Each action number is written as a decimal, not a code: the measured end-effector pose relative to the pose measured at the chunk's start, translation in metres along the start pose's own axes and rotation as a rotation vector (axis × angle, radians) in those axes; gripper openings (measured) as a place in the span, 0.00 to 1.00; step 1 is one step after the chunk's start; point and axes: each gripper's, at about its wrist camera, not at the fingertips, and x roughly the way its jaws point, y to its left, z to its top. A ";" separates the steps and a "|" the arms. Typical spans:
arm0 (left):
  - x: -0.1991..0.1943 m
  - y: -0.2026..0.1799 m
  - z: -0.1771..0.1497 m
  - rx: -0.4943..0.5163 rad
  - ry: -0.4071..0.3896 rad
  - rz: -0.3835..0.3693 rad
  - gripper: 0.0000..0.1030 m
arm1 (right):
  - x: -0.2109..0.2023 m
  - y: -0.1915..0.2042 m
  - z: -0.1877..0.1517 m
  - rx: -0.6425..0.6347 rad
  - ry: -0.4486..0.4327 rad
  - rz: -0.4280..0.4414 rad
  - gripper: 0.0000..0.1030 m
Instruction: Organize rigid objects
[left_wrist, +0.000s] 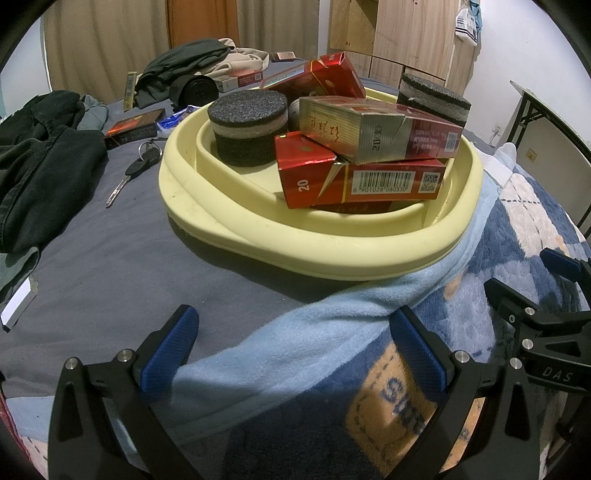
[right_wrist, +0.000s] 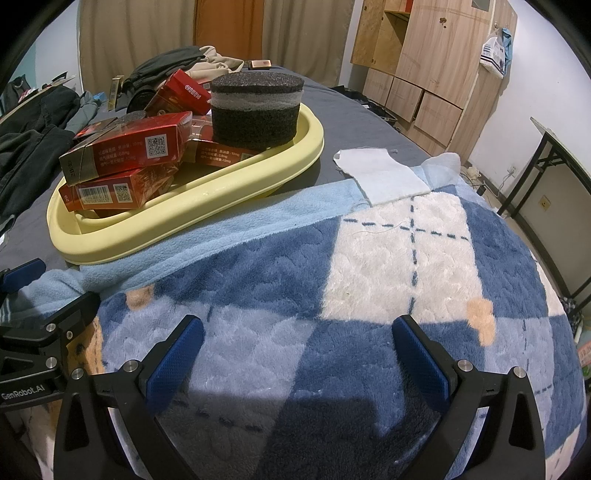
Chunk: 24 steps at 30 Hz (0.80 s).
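— Left wrist view first: what have you got?
— Red cartons (left_wrist: 360, 181) piled in the pale yellow tray (left_wrist: 258, 236) on the bed (left_wrist: 110, 251), a round dark foam block (left_wrist: 248, 127) beside them; a second foam block (left_wrist: 434, 98) sits at the tray's far edge; a key (left_wrist: 127, 175) lies left of the tray.
— And your tongs?
— My left tongs (left_wrist: 293, 349) gape empty over the light blue towel (left_wrist: 295, 339); my right tongs (right_wrist: 297, 356) stand open too, empty above the checked blanket (right_wrist: 369, 258).
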 end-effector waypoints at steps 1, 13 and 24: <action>0.000 0.000 0.000 0.000 0.000 0.000 1.00 | 0.000 0.000 0.000 0.000 0.000 0.000 1.00; 0.000 0.000 0.000 0.000 0.000 0.000 1.00 | 0.000 0.000 0.000 0.000 0.000 0.000 1.00; 0.000 0.000 0.000 0.000 0.000 0.000 1.00 | 0.000 0.000 0.000 0.000 0.000 0.000 1.00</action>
